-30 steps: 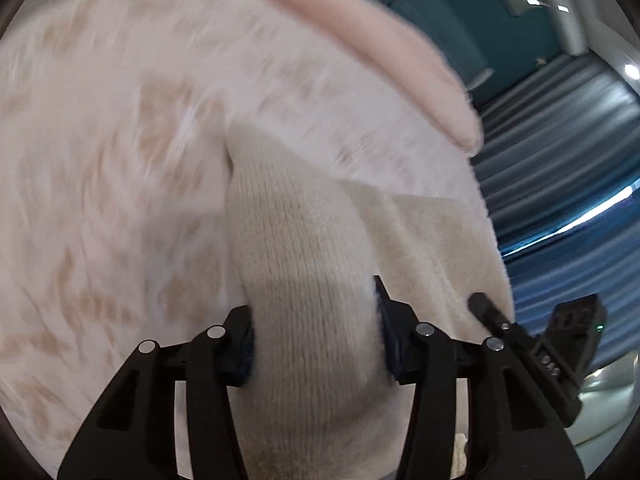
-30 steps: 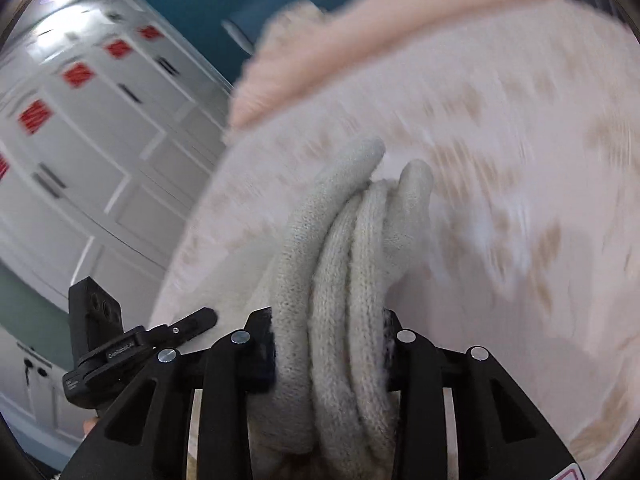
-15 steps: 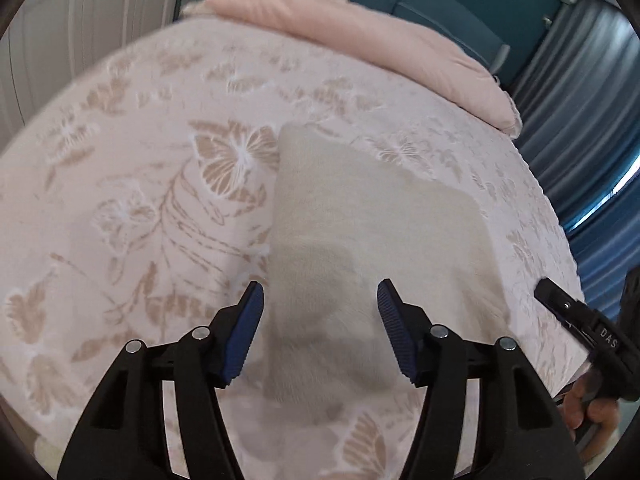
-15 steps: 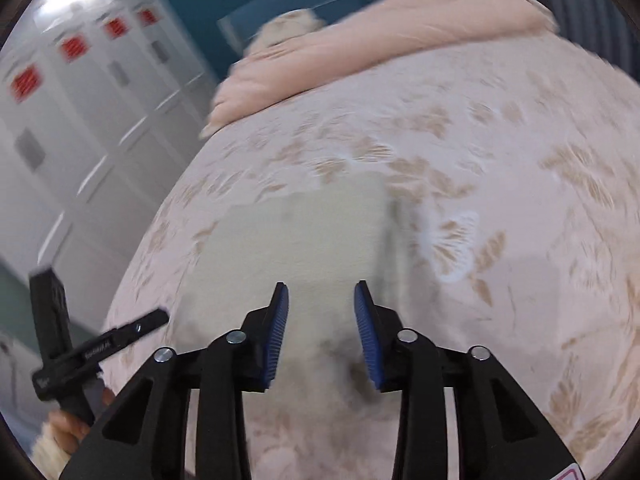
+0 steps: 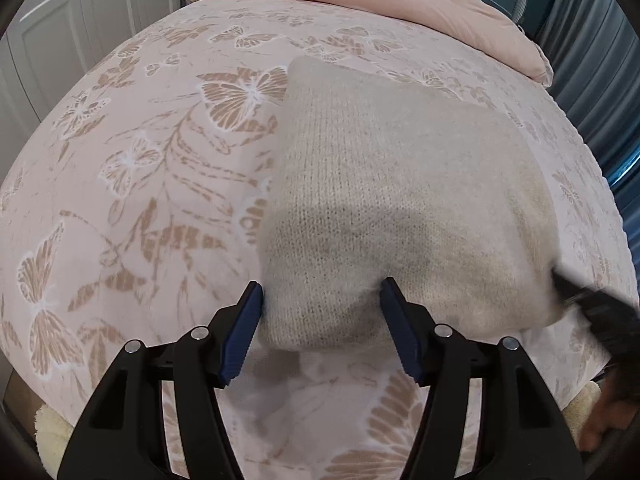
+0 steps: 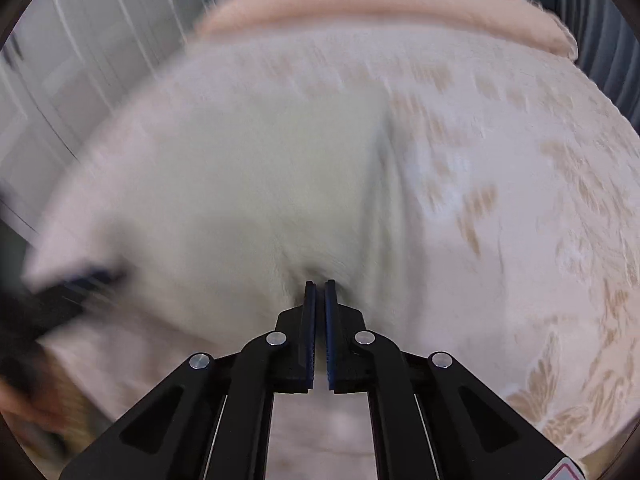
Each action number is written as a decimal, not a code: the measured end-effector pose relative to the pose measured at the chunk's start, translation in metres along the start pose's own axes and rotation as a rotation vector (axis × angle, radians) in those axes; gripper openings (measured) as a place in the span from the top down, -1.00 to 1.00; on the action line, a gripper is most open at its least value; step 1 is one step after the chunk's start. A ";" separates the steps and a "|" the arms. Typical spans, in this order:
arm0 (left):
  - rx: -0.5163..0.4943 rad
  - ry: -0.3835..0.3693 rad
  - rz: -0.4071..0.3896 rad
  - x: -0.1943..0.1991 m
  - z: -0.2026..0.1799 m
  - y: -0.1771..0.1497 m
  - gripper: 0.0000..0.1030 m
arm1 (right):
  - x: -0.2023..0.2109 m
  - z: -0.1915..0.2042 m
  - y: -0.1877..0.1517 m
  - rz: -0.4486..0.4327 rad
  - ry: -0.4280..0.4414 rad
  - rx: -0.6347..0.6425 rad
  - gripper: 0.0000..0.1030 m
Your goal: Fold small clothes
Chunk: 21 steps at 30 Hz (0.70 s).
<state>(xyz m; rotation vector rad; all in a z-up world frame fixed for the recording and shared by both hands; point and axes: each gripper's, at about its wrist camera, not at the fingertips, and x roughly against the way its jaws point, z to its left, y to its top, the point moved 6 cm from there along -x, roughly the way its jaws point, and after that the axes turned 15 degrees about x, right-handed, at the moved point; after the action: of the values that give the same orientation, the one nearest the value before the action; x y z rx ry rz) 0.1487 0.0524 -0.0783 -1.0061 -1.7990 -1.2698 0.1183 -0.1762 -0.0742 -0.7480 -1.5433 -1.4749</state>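
Here, the blurred right tool (image 6: 319,286) pinches the sweater (image 5: 384,200); the left tool (image 5: 320,298) is opening.

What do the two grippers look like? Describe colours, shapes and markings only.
Both the left gripper and right gripper have matte black, angular linkage arms with triangular cut-outs and silver round pivot pins. Fingers carry ridged blue pads. A red-edged sticker shows at the right gripper's corner.

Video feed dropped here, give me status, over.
Left gripper opening astride folded beige knit garment. Right gripper shut at its edge. Nothing obstructing.
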 end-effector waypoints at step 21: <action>-0.154 0.123 -0.118 0.058 -0.033 -0.063 -0.76 | 0.086 0.041 -0.069 -0.125 -0.043 -0.069 0.64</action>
<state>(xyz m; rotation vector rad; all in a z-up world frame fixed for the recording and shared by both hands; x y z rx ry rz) 0.0706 0.0184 -0.0439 -0.8934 -1.7075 -1.5287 0.0120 -0.1562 -0.0292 -0.7385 -1.6032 -1.6204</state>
